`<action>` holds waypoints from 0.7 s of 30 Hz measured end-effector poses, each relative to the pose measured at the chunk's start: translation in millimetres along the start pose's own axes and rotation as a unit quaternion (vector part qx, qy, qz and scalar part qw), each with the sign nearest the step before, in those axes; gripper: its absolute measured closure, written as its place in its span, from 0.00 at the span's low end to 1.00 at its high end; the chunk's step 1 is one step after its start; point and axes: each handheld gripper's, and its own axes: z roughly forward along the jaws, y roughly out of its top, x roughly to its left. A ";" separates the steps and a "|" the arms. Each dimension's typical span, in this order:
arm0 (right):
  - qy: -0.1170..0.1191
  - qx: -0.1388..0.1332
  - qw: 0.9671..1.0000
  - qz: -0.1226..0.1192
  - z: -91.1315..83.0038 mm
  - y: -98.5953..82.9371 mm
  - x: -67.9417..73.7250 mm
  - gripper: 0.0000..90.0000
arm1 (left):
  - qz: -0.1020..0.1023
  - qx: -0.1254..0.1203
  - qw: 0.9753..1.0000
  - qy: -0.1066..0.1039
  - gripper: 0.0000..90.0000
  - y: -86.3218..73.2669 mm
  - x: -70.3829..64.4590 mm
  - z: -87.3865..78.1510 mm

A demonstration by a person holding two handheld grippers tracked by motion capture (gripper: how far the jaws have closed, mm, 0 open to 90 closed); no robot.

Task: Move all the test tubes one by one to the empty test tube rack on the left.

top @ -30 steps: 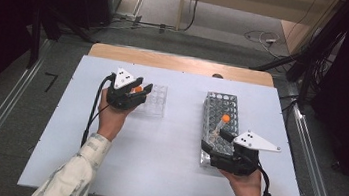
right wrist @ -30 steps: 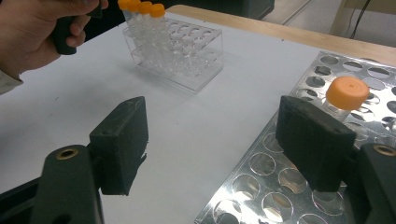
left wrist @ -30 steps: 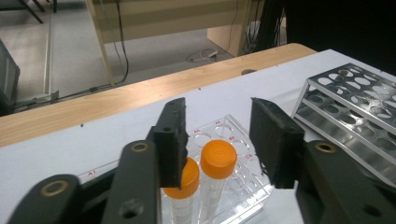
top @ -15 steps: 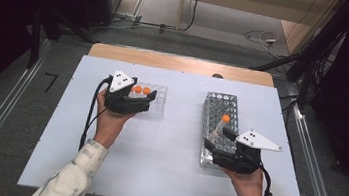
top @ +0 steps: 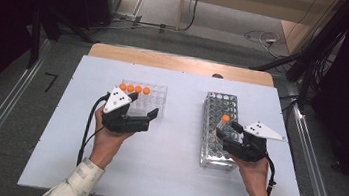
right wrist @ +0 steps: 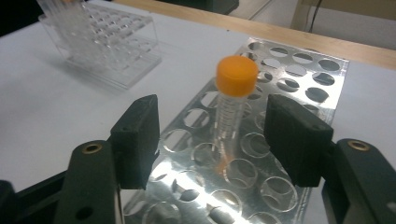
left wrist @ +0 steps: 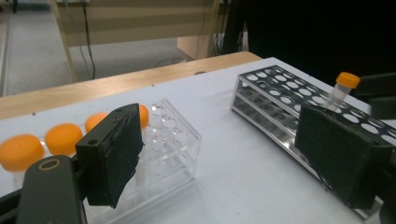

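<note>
I have the metal rack (top: 219, 131) at the table's three o'clock and the clear rack (top: 148, 97), with four capped tubes, at ten. My right gripper (right wrist: 219, 140) is spread around the orange-capped tube (right wrist: 232, 109) standing in the metal rack; my left gripper (left wrist: 224, 154) is released, empty. I'd centre on the tube below its cap, close gently, then lift straight up.

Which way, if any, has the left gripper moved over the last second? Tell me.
Yes. The left gripper has pulled back toward the person, off the clear rack, and now sits at its near edge.
</note>
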 end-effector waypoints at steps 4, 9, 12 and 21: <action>0.013 0.004 1.000 0.000 6.7 -0.2 -11.3 0.49 | 0.003 0.001 1.000 -0.008 0.18 -4.7 -5.2 -2.9; 0.015 0.019 1.000 -0.011 15.0 0.3 -13.6 0.54 | 0.008 0.002 1.000 -0.014 0.18 -6.6 -9.3 -4.6; 0.016 0.023 0.999 -0.020 18.4 2.3 -15.3 0.58 | 0.008 0.002 1.000 -0.017 0.18 -7.5 -10.9 -4.4; 0.021 0.035 0.999 -0.035 25.1 7.9 -19.2 0.68 | 0.008 0.005 1.000 -0.020 0.19 -9.2 -11.4 -2.1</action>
